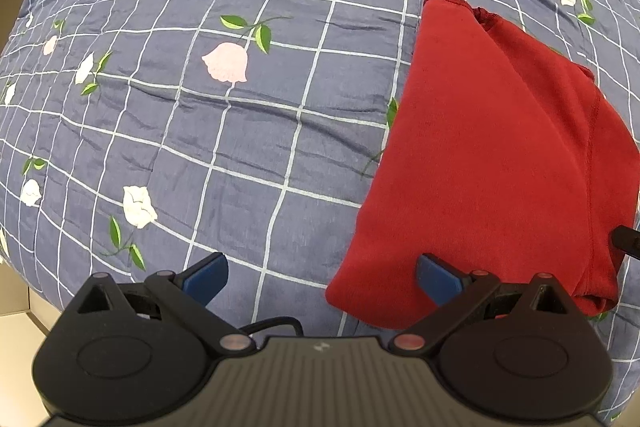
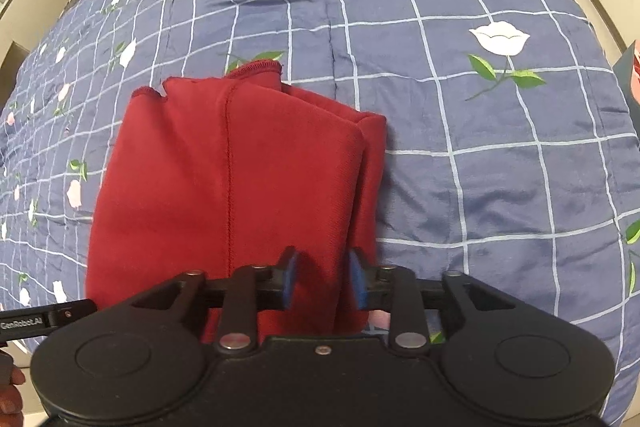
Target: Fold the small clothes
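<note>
On the left, the left gripper (image 1: 322,277) hangs over the blue checked quilt (image 1: 224,147) with its 2 blue-padded fingers (image 1: 206,277) spread wide and nothing between them; one pad lies over bare quilt, the other over the near left corner of the red garment (image 1: 492,155). That straddle reads as a hand placed to take or smooth the garment's left edge, though whether the pad touches the cloth cannot be told. The garment itself lies flat on the quilt, already doubled into a long panel with several layers stacked along its right side and a hemmed opening at the far end, so the folding looks well advanced, with probably 1 more fold across its length to come. Further right, the right gripper (image 2: 323,279) sits at the near end of the red garment (image 2: 224,187), its jaws partly parted around the layered right edge, pads on either side but not visibly pinching, so it appears poised rather than clamped. The left wrist view alone shows the long left edge and a dark tip of the other tool at the far right; the right wrist view alone shows the stacked folds, the centre seam, and a fingertip (image 2: 12,391) of the person at the lower left.
</note>
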Tool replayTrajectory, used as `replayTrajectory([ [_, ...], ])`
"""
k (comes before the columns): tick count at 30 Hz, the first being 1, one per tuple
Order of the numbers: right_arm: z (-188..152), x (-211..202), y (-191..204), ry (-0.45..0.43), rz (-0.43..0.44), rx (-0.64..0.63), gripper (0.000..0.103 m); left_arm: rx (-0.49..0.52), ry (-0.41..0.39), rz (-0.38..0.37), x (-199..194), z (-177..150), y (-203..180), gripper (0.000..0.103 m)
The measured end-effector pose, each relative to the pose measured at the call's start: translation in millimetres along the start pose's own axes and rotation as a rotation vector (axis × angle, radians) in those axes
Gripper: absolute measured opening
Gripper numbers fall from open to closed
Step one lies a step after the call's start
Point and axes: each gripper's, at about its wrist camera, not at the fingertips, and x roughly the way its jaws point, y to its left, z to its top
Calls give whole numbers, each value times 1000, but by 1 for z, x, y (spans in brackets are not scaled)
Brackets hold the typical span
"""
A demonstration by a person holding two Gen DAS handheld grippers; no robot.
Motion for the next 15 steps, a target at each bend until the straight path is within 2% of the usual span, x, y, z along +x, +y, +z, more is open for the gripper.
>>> replayTrajectory([
  [1, 0, -1, 1, -3, 8, 3, 42, 2, 1, 0, 1, 1, 0, 102],
  [3, 1, -2, 2, -5, 16, 5, 56, 6, 4, 0, 2, 4, 0, 102],
  [5, 0, -4, 3, -8, 28, 11, 65, 10, 2, -1, 2, 6, -1, 102],
  [9, -1, -3, 2, -9, 37, 20, 80, 13, -10, -16, 2, 10, -1, 102],
  [15, 0, 4, -3, 6, 39, 52, 87, 10, -30, -51, 3, 21, -2, 102],
])
